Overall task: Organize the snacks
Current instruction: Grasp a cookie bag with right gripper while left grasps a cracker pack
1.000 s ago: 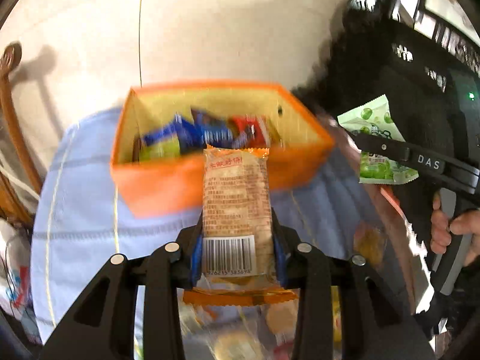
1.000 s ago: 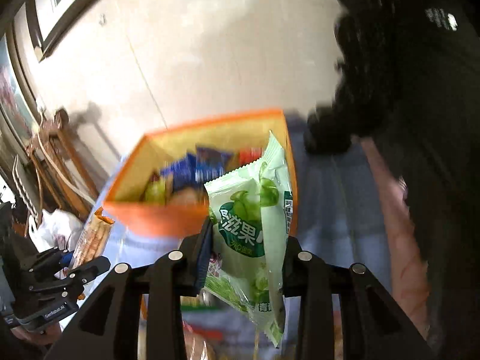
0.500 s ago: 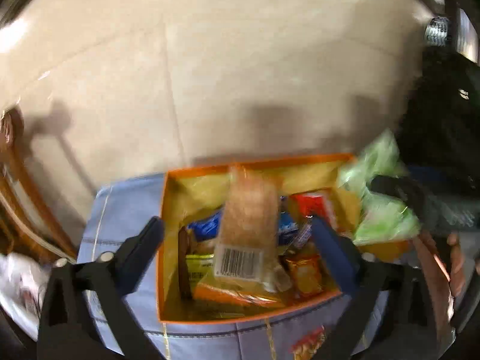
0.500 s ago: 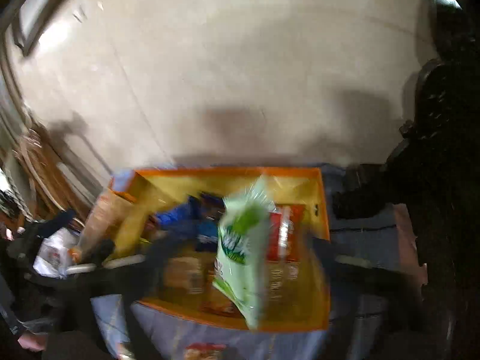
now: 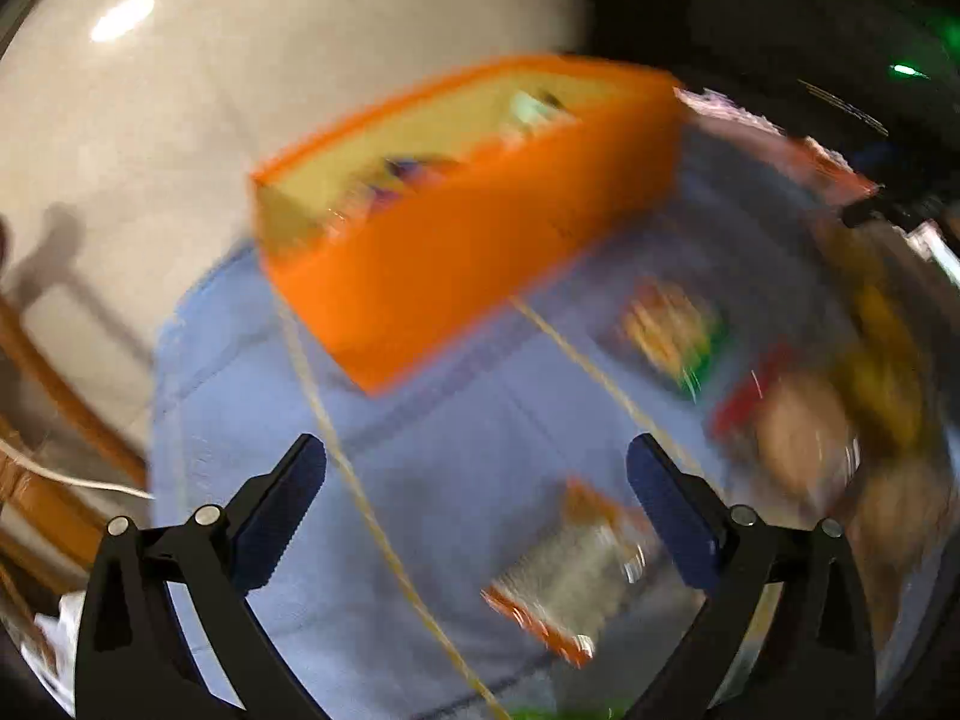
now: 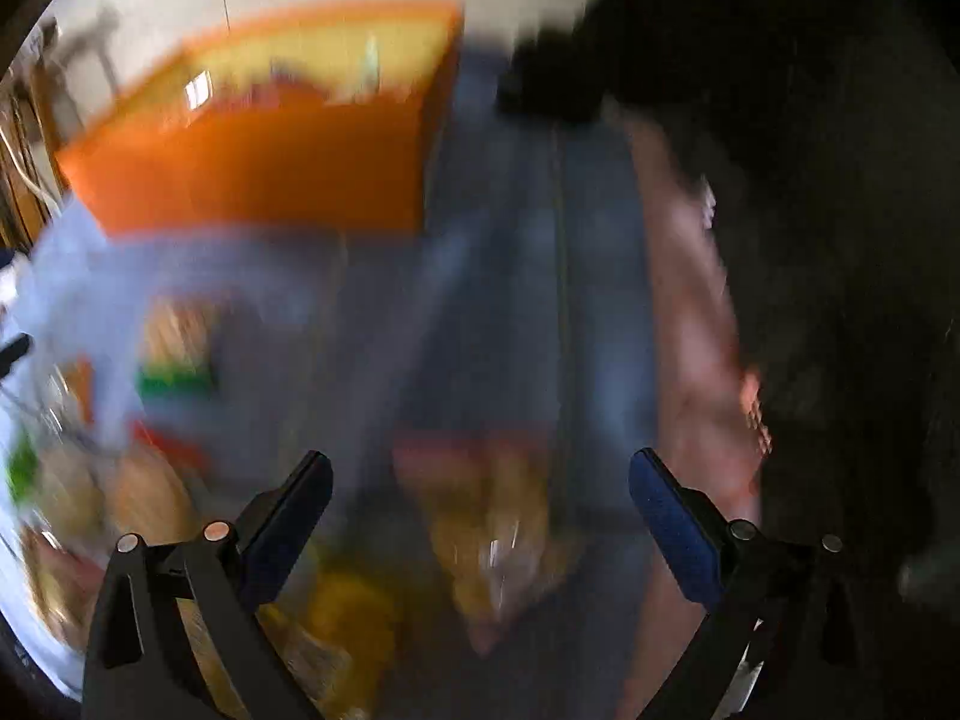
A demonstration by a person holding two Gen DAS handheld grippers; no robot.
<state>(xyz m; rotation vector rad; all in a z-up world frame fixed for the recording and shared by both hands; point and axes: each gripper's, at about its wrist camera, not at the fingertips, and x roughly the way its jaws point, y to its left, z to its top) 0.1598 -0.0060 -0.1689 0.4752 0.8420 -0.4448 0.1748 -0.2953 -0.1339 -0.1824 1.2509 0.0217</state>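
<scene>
Two hand-held grippers show, one per view, each a black plastic frame with silver rivets and blue ribbed pads: the left hand-held gripper (image 5: 477, 468) stands wide with nothing between its pads, and the right hand-held gripper (image 6: 480, 483) stands just as wide and equally empty. One orange box (image 5: 480, 240) serves as the landmark; it is rectangular, with smooth matte orange walls outside and a pale yellow lining inside, and it rests on a light blue cloth (image 5: 456, 468) crossed by thin yellow lines that covers the counter. Inside the box lie several packets, too blurred to count, with blue, red and pale green patches showing above the near wall. In front of the box, nearer the left gripper, one crinkly packet with orange edges and a silvery face (image 5: 570, 582) lies flat on the cloth, below and between the left pads without touching them. To the right of the box's near corner sits one packet with orange and green print (image 5: 672, 336), and farther right a loose heap of snacks (image 5: 840, 420), red, tan and yellow, blurs together. In the right wrist view the same box (image 6: 264, 180) sits up and left, and one glossy yellow-and-red packet (image 6: 498, 528) lies on the cloth in front of it, below the open pads. Motion blur softens nearly everything beyond the grippers.
</scene>
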